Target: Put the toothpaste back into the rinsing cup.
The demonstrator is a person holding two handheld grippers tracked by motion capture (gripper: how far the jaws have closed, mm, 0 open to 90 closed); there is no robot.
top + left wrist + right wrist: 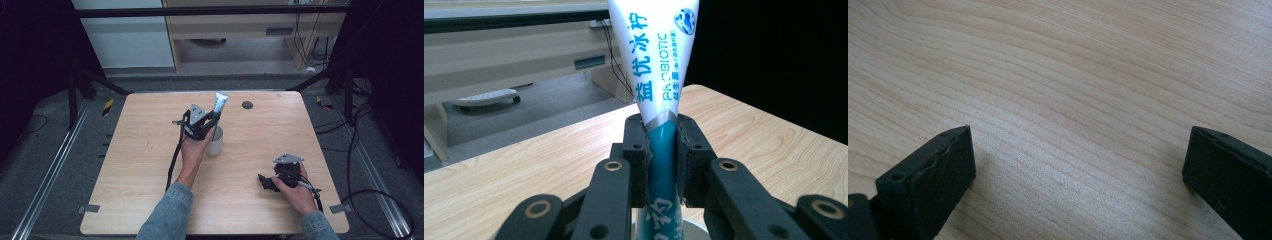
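A white and teal toothpaste tube (pixel 220 103) (pixel 659 65) stands upright with its flat crimped end up. My left gripper (pixel 212 119) (pixel 662 160) is shut on the tube's teal lower part, just above a white cup (pixel 215 141) whose rim (pixel 696 231) shows under the jaws. The tube's bottom end reaches down toward the cup; whether it is inside is hidden. My right gripper (pixel 264 182) (pixel 1078 170) rests low at the table's front right, jaws wide open over bare wood with nothing between them.
The wooden table (pixel 150 150) has a dark round disc (pixel 247 104) near its far edge. Beyond the far edge stand a light wood cabinet (pixel 240 25) and hanging cables (pixel 305 40). Black frame bars (pixel 100 80) flank the table.
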